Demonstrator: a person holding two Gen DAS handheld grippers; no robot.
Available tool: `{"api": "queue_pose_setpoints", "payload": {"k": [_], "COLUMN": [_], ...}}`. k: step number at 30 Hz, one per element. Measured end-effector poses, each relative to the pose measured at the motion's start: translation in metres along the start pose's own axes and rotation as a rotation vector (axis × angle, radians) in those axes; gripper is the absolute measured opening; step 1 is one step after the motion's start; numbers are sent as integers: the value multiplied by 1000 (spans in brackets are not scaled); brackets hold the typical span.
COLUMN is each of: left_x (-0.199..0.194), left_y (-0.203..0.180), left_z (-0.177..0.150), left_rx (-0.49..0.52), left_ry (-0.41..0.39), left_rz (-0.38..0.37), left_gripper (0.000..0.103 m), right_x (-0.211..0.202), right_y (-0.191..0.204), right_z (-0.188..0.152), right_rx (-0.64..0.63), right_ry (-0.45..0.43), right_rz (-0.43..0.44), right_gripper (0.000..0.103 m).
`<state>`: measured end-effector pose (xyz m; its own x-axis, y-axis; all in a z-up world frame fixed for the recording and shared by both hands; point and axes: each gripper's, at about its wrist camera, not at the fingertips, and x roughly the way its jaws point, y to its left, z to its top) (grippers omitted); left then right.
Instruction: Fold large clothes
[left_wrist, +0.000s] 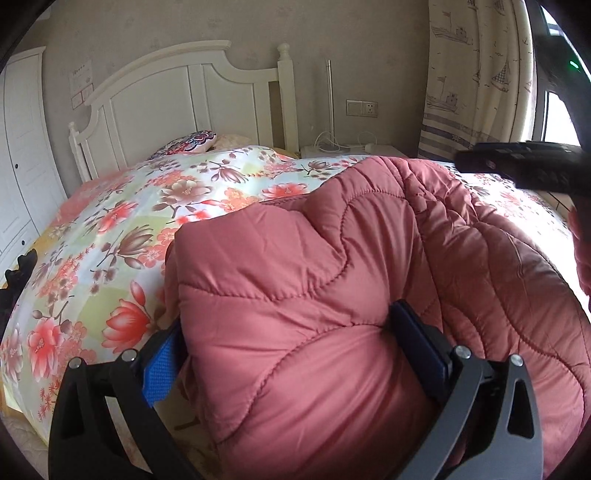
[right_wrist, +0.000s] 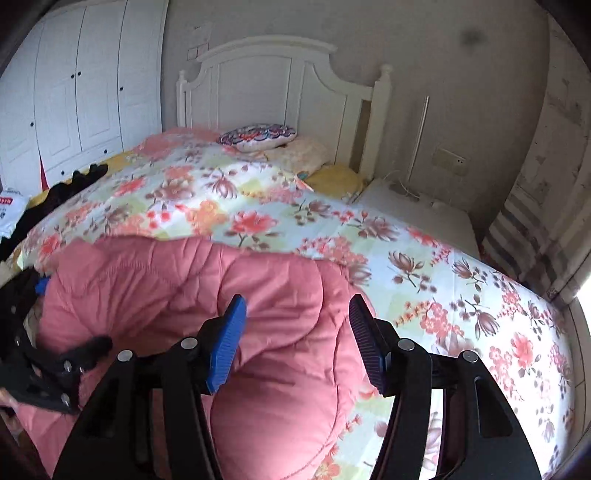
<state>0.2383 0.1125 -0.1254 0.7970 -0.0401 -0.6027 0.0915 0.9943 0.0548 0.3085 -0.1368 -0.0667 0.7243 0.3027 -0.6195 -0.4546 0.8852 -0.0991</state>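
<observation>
Left tool (left_wrist: 291, 354) clamps a thick fold of the pink quilted coat (left_wrist: 332, 280); right tool (right_wrist: 297, 343) stands half wide above it.

One coat lies bunched on the near part of the bed's floral quilt (right_wrist: 258, 206), filling the gap between the left tool's two fingers, whose pads press into the padding from both sides. Beneath the right tool the coat's rounded end shows between two blue pads (right_wrist: 227, 343) that do not touch it. Two tools are counted, both angled downward toward the bed. Two pillows lie by the white headboard (right_wrist: 280, 85), and dark clothes (right_wrist: 62, 195) sit at the far left edge.
</observation>
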Motion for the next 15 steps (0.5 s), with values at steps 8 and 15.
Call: {"api": "queue_pose_setpoints", "payload": {"k": [8, 15], "left_x": [-1, -46], "left_y": [5, 29], "left_z": [-2, -26], "left_rx": [-25, -121], "left_ry": [27, -10], "left_rz": [-17, -76], "left_gripper": [101, 101], "right_x": [70, -36], "right_y": [3, -27], "right_z": [-13, -63], "right_rx": [10, 245], "right_ry": [234, 65], "right_rz": [34, 185], "right_gripper": [60, 96]}}
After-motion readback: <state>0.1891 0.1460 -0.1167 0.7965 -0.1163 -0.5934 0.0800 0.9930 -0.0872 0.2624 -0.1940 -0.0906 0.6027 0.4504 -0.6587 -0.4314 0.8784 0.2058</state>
